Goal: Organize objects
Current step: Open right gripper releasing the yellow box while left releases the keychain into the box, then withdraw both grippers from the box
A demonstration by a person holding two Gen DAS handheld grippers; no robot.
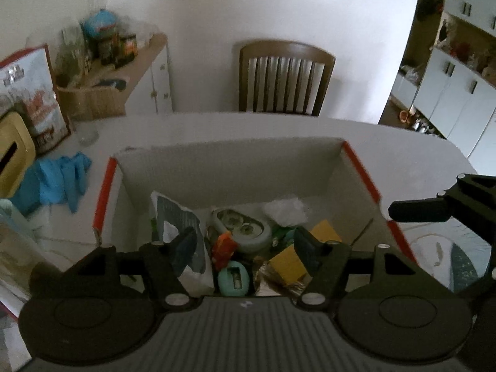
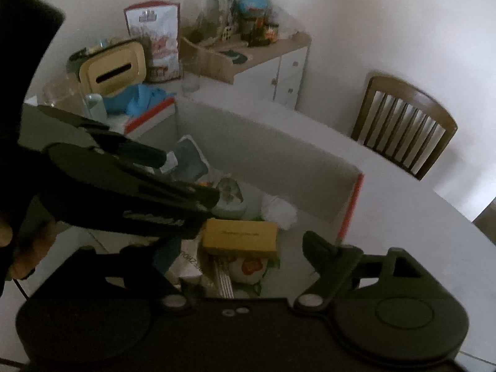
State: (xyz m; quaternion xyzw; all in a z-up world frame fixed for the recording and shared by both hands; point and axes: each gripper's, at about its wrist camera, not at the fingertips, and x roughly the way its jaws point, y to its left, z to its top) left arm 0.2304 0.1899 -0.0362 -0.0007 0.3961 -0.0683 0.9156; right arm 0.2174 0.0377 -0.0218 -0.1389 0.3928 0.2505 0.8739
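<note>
With both the left tool (image 1: 245,245) and the right tool (image 2: 238,252) spread and pinching nothing above the white, red-edged cardboard box (image 1: 235,161) of assorted small items on the white counter (image 1: 403,142), a drop-off looks finished; next comes fetching another loose object.

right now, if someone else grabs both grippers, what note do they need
Left gripper: jaws open, nothing between them, above the box's contents.
Right gripper: jaws open, empty, over the same box.
White box with orange edges sits on the white table. Already in it: yellow box, teal sharpener-like item, round grey-green case, white crumpled wrap, a pouch.
Left out: blue gloves on the table left of the box; whether they belong in it is unclear.
</note>
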